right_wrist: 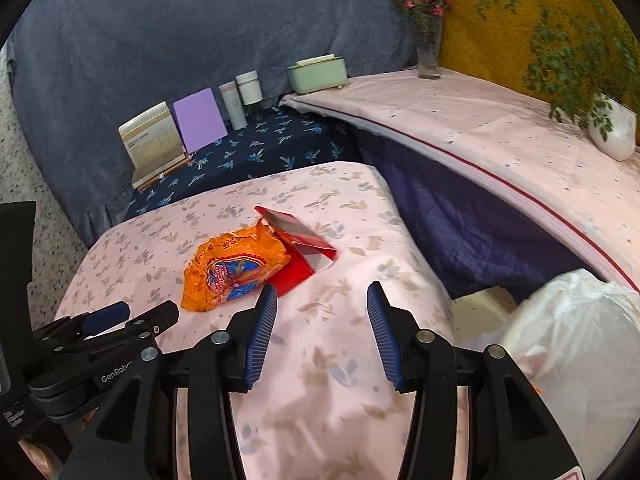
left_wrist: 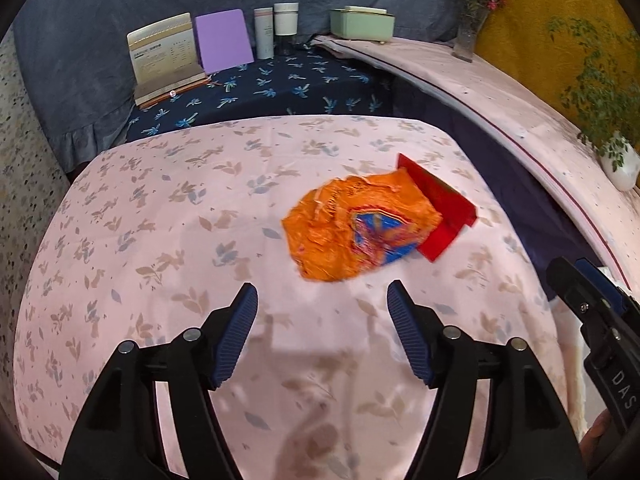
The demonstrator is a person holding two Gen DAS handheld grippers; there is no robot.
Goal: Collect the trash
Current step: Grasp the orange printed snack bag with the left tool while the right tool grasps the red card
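Observation:
A crumpled orange snack wrapper (left_wrist: 356, 228) lies on the pink floral table cloth (left_wrist: 160, 240), partly over a red folded card box (left_wrist: 444, 208). My left gripper (left_wrist: 322, 304) is open and empty, just short of the wrapper. In the right wrist view the wrapper (right_wrist: 232, 268) and red box (right_wrist: 300, 248) lie ahead and left of my right gripper (right_wrist: 322, 304), which is open and empty. The left gripper (right_wrist: 120, 320) shows at the left there; the right gripper's finger (left_wrist: 592, 308) shows at the right edge of the left view.
A white plastic bag (right_wrist: 580, 344) hangs open to the right below the table edge. A dark blue shelf (left_wrist: 280, 84) behind holds a booklet (left_wrist: 164, 52), purple card (left_wrist: 224, 40), two cylinders (left_wrist: 276, 28) and a green box (left_wrist: 360, 22). A vase (left_wrist: 468, 36) and potted plant (left_wrist: 616, 160) stand on the pink ledge.

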